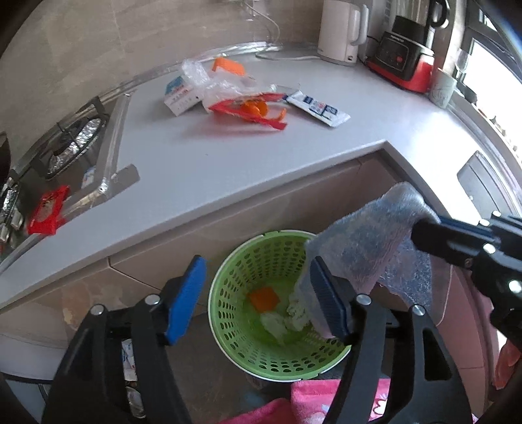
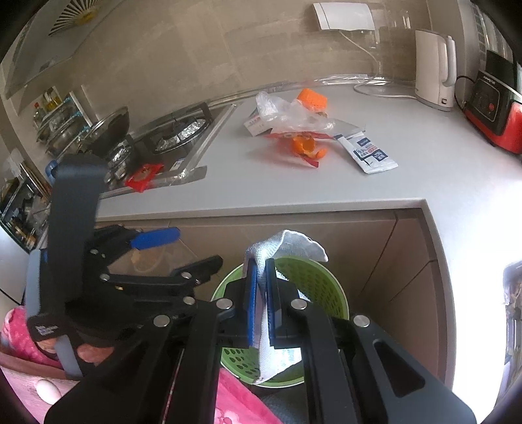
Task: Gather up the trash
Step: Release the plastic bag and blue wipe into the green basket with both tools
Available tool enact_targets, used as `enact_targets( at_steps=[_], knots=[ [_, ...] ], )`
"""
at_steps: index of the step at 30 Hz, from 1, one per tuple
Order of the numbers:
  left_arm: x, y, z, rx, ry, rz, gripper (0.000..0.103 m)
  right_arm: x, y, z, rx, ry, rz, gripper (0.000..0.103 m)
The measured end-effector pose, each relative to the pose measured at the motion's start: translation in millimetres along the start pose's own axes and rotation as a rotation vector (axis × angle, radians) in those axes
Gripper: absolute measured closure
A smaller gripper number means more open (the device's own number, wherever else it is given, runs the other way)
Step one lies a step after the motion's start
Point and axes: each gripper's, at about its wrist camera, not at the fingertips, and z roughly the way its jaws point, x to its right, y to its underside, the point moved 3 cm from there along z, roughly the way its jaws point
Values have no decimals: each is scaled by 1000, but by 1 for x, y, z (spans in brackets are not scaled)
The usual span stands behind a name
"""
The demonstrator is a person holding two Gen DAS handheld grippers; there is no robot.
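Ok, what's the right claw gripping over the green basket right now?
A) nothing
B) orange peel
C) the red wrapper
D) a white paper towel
D: the right claw is shut on the white paper towel, which hangs above the green basket; the peel and wrapper lie on the counter.

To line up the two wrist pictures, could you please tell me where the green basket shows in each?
Left wrist view: the green basket sits low and centre, below the counter edge, between the open left jaws.
Right wrist view: the green basket is low and centre, partly hidden behind the right gripper and its paper towel.
Shared landmark: the white kettle.
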Motion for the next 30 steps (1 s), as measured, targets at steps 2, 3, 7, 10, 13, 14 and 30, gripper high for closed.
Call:
enact_targets(
  at_steps=[2,3,7,10,13,14,30],
  knots=[
    [-4,-5,-7,18,-19,-13,33,0,0,4,-11,-9,-10,97],
    [-8,-9,-15,39,-34,-27,32,-1,-1,5,-16,-12,-15,97],
    [-29,-33,-52,136,-103,-87,26,-6,1,20,-55,-23,-49,97],
    [-44,-49,-81,207,-145,-129,21,-8,5,38,-93,-32,-73,97],
    [-54,-62,-104,266,-179,-144,20,-11,13,62,-143,-32,-105,97],
    [-56,-65,-112,285,-190,-150,19,-12,17,72,-163,-30,-119,97],
    [-69,-92,-155,404,-265,-219,14,-13,-29,63,-83,36,-238,27]
  ],
)
